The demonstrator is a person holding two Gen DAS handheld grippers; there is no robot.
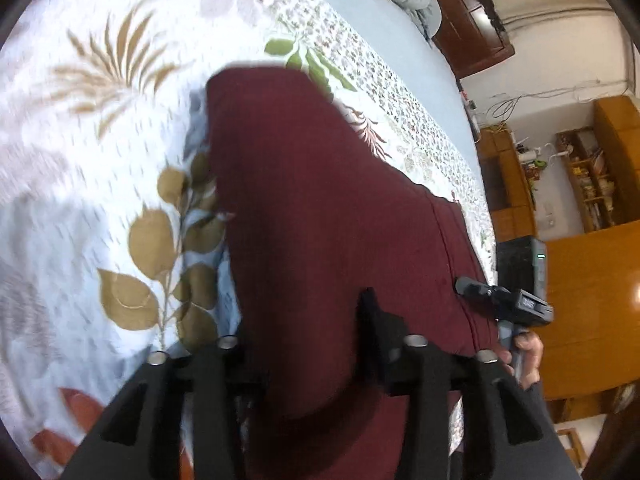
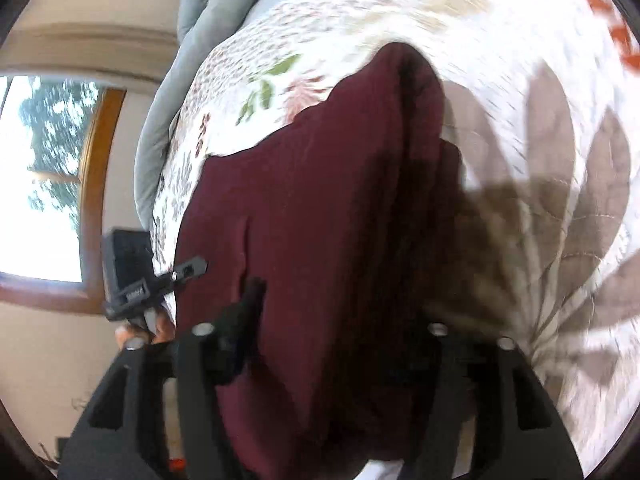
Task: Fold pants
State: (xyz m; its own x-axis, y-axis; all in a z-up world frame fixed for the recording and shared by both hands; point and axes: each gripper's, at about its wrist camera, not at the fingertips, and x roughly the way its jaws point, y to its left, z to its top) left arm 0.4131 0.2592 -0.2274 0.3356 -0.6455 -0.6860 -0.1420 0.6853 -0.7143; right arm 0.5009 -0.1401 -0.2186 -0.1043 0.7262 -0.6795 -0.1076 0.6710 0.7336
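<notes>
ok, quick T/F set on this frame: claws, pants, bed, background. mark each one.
1. Both claws have pants cloth between their fingers. True: the left claw and right claw each have the maroon pants running down between the fingers.
2. The pants are blue denim. False: they are maroon.
3. The bedspread has a leaf print. True.
4. The pants lie flat and untouched on the bed. False: the near end is up at both claws.
5. A grey quilt sits at the far edge of the bed. True.
</notes>
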